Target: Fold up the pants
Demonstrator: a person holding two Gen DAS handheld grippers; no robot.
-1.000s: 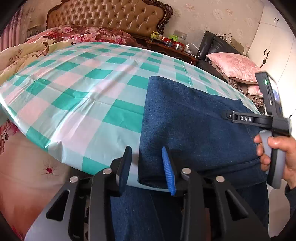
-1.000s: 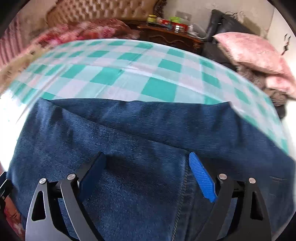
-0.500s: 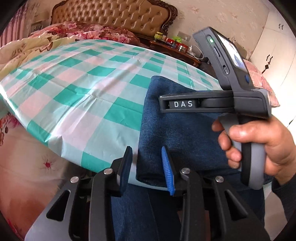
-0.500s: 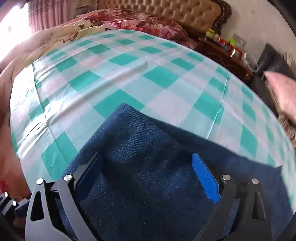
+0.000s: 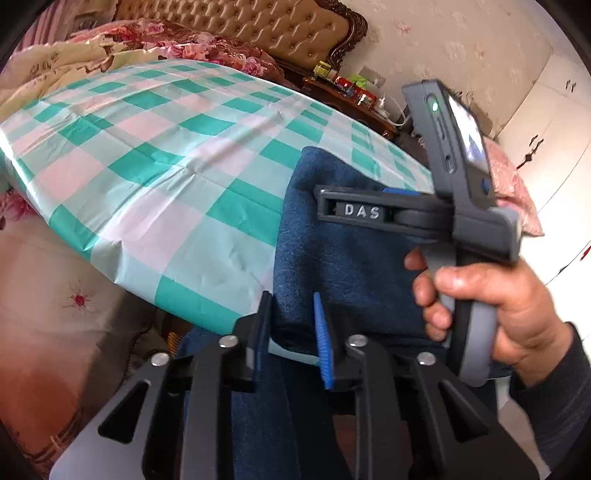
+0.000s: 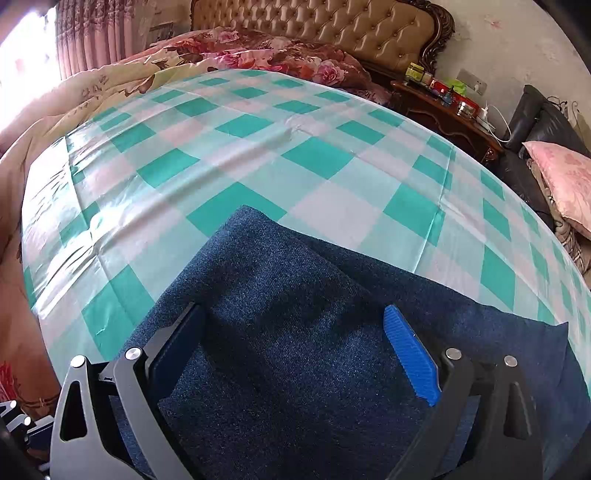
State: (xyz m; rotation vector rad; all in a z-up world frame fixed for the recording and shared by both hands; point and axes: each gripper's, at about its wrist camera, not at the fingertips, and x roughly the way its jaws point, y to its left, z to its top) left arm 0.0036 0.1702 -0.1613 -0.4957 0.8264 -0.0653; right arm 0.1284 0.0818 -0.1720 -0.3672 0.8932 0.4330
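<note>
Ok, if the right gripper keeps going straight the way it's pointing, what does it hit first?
Most likely the folded jeans. The right gripper is open, tilted down over the denim, no other thing between. How near the fabric already is, I can't tell.

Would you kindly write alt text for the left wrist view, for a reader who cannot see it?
The left claw is closing on the near edge of folded dark blue pants lying on a teal-and-white checked tablecloth. A hand holds the right claw's grey handle over the pants, with a tufted headboard behind.
</note>
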